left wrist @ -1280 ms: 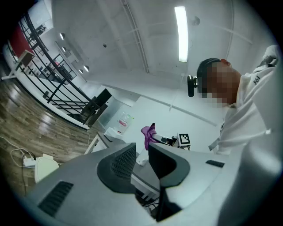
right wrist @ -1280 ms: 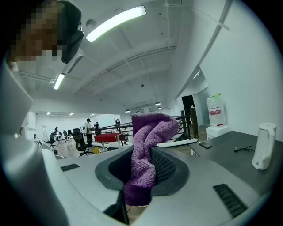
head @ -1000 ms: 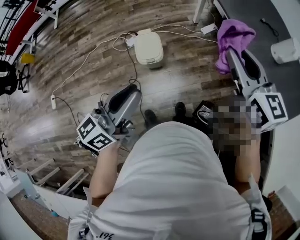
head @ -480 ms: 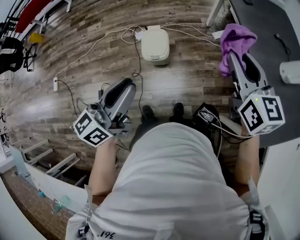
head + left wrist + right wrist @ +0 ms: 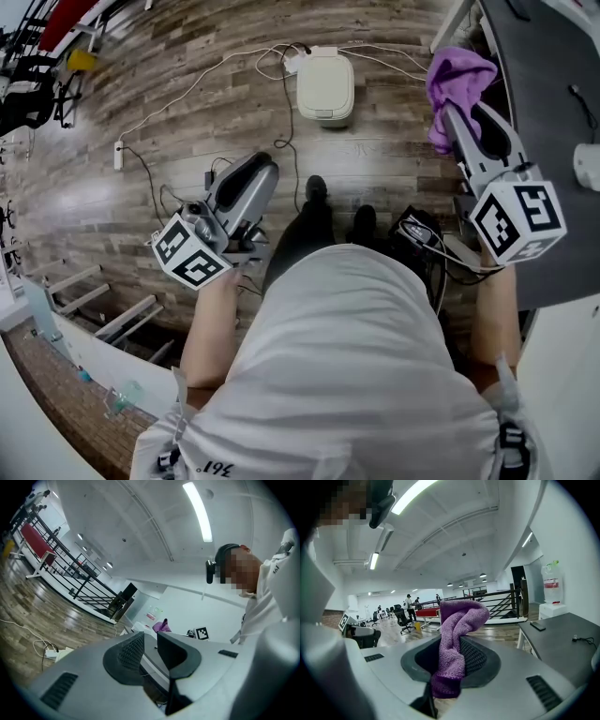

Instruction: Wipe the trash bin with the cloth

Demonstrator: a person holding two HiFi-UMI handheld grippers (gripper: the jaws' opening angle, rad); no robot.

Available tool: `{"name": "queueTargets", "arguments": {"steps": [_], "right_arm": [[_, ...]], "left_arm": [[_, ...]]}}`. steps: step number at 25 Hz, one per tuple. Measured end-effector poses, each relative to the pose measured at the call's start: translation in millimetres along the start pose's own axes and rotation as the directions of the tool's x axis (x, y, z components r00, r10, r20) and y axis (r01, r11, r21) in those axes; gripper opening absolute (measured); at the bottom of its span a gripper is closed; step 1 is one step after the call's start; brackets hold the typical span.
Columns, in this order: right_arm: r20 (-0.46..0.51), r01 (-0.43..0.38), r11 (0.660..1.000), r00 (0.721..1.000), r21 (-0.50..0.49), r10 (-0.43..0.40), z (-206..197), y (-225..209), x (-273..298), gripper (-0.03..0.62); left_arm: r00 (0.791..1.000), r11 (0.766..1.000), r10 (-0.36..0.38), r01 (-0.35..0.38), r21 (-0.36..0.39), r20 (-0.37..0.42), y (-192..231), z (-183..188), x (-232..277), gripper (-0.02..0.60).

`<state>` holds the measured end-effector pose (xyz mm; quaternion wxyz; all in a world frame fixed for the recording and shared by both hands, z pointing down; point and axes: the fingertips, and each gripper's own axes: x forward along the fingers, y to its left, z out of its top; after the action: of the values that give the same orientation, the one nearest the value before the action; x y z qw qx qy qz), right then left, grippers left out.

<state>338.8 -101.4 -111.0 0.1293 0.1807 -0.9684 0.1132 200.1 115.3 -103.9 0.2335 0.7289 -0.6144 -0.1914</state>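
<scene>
Right gripper at 2 o'clock, jaws clamped on purple cloth; cloth bunches past tips. Left gripper at 10 o'clock, jaws slightly apart, nothing between. White bin on wood floor at 12 o'clock, well apart from both grippers. Dark table at 3 o'clock.

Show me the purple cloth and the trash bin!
purple cloth (image 5: 457,77), head view, on its bunched top fold.
trash bin (image 5: 325,84), head view, on the middle of its lid.
</scene>
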Motion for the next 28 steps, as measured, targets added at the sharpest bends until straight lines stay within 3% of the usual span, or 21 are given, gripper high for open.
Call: {"name": "queueTargets", "arguments": {"steps": [8, 14, 18, 23, 28], "right_arm": [[-0.058, 0.050, 0.999, 0.997, 0.001, -0.050, -6.7, 25.1, 82.7, 0.106], [-0.123, 0.117, 0.991, 0.986, 0.060, -0.109, -16.8, 48.7, 193.6, 0.106], [-0.209, 0.139, 0.989, 0.970, 0.049, -0.126, -38.4, 67.5, 267.3, 0.106], [-0.312, 0.148, 0.987, 0.942, 0.065, -0.121, -82.4, 79.4, 336.5, 0.106], [-0.403, 0.126, 0.988, 0.912, 0.087, -0.081, -142.0, 64.4, 392.7, 0.106]], "left_arm": [[0.997, 0.996, -0.076, 0.076, -0.043, -0.015, 86.9, 34.4, 15.1, 0.084], [0.989, 0.991, -0.119, 0.112, -0.074, -0.089, 189.9, 78.9, 15.8, 0.084], [0.980, 0.988, -0.132, 0.118, -0.099, -0.146, 257.7, 93.7, 12.0, 0.084], [0.968, 0.985, -0.145, 0.121, -0.126, -0.203, 318.1, 85.8, 14.7, 0.084], [0.964, 0.986, -0.121, 0.090, -0.139, -0.236, 363.8, 56.1, 35.1, 0.084]]}}
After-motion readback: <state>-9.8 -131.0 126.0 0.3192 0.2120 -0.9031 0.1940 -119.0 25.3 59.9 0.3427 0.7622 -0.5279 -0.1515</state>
